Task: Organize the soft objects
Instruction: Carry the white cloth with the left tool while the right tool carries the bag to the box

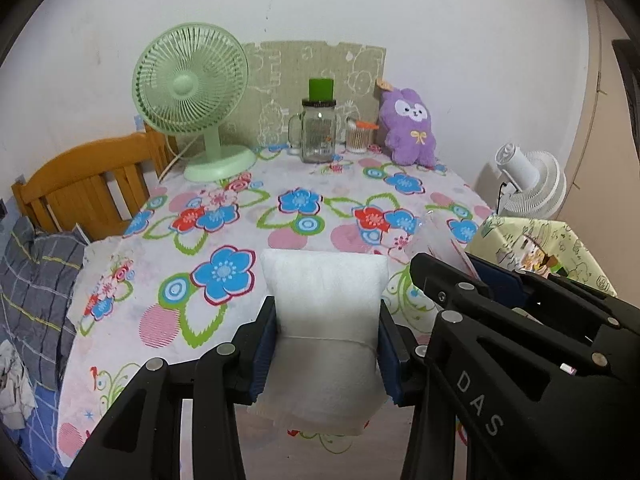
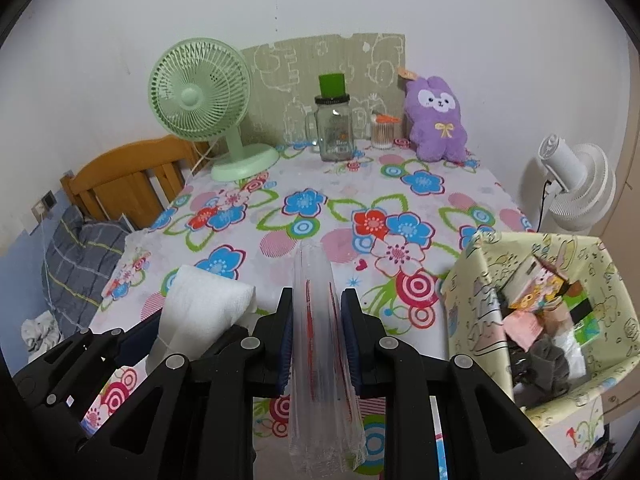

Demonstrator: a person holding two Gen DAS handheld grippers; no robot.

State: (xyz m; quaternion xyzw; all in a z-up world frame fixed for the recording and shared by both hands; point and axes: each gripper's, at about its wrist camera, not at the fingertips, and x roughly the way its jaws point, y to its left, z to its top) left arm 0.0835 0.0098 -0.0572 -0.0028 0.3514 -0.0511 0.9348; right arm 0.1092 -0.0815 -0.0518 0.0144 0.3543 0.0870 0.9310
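The left tool (image 1: 326,344) pinches a white foam pad (image 1: 326,320) above the flowered tabletop (image 1: 304,208); the right tool (image 2: 318,340) pinches a clear plastic bag (image 2: 320,360).

free: table middle (image 2: 320,184) | blocked: box (image 2: 472,280) right

Matt black plastic left gripper (image 1: 326,344) and right gripper (image 2: 318,344) clamp, respectively, a white fibrous foam-like pad (image 1: 324,320) and a glossy clear plastic bag (image 2: 320,360) above a smooth printed floral tablecloth (image 1: 280,208) beside a paper-covered box (image 2: 560,404).
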